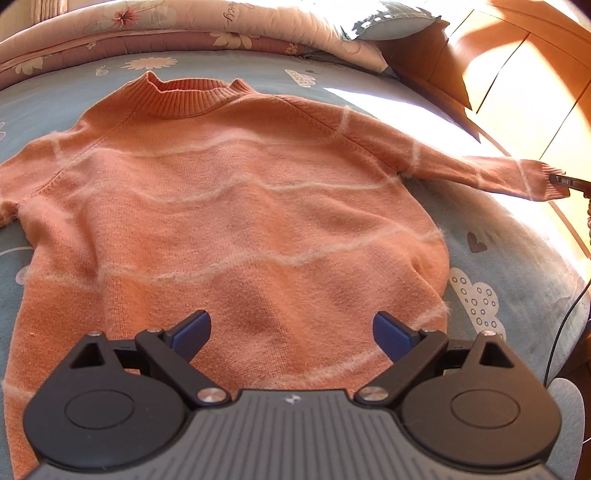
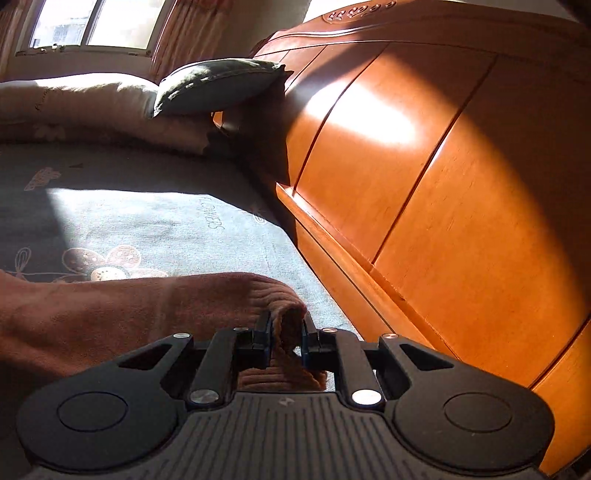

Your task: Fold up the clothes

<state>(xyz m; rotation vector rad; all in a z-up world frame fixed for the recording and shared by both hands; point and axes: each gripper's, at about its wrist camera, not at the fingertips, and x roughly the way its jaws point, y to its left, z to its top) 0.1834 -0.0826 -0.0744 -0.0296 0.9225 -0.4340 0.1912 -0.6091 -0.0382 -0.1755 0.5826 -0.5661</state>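
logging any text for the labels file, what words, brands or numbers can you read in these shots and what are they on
"FLOWERS" on the blue-grey bedsheet, seen upside down in the right wrist view.
Cursive script on the pink floral quilt, ending in something like "ucy"; too distorted to read fully.
White letters, perhaps "DAS", on the right gripper finger at the orange sweater's sleeve cuff; too small to be sure.
A small pale mark on the left gripper body; no readable letters.

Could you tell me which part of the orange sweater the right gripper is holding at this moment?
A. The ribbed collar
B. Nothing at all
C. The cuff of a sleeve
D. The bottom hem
C: the right gripper is shut on the ribbed cuff of the orange sweater, with that sleeve stretched out toward the wooden headboard.
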